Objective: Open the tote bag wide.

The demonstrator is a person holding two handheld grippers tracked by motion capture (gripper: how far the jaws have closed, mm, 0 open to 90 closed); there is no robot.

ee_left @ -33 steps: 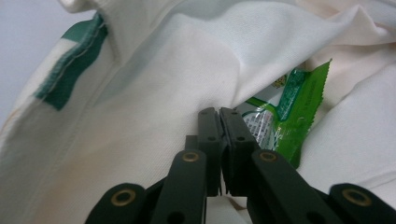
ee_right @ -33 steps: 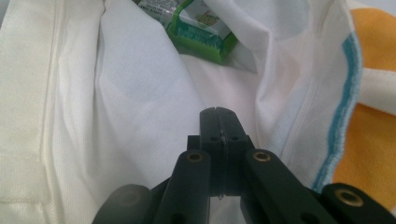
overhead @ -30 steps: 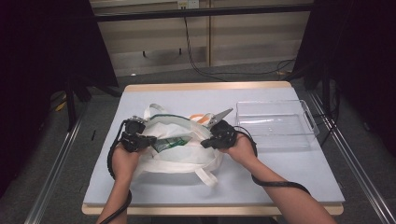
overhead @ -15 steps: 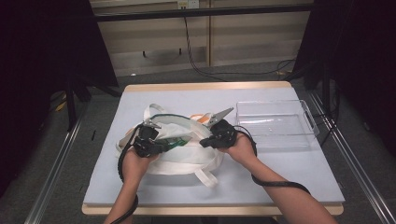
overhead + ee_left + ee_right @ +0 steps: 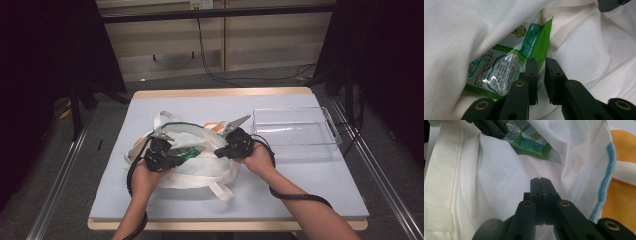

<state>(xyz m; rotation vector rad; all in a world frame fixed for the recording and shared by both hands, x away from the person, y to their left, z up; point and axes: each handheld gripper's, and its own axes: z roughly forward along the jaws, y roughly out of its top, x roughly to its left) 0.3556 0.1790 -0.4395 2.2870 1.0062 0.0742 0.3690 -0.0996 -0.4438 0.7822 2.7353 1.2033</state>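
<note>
White cotton cloth makes the tote bag [image 5: 195,165], which lies flat and slack near the middle of the table [image 5: 310,185], with its straps spread toward 9 o'clock and 5 o'clock. At the left side, the left gripper [image 5: 167,159] reaches into the mouth of the bag. In the left gripper view its jaws stand a little apart, with a narrow gap between them, and the folded edge of the green snack packet [image 5: 506,72] sits just at the tip of the left-hand jaw; I cannot tell for sure if the film is already between the pads. The packet is inside the bag, half covered by the cloth at 10 o'clock in that view. I judge it light, thin and glossy, so it may slip; the flat sealed edge near the jaws seems the best place to take it, not the puffed middle. Further right, the right gripper [image 5: 227,148] is clenched on the cloth of the bag, its jaws pressed together on a fold, and this seems to hold the mouth open. The cloth is soft and will sag if it is let go. An orange and white towel [image 5: 621,177] lies under the bag at 3 o'clock in the right gripper view. At the far right, at 2 o'clock on the table, stands a clear plastic tray [image 5: 295,132], well apart from the bag.
</note>
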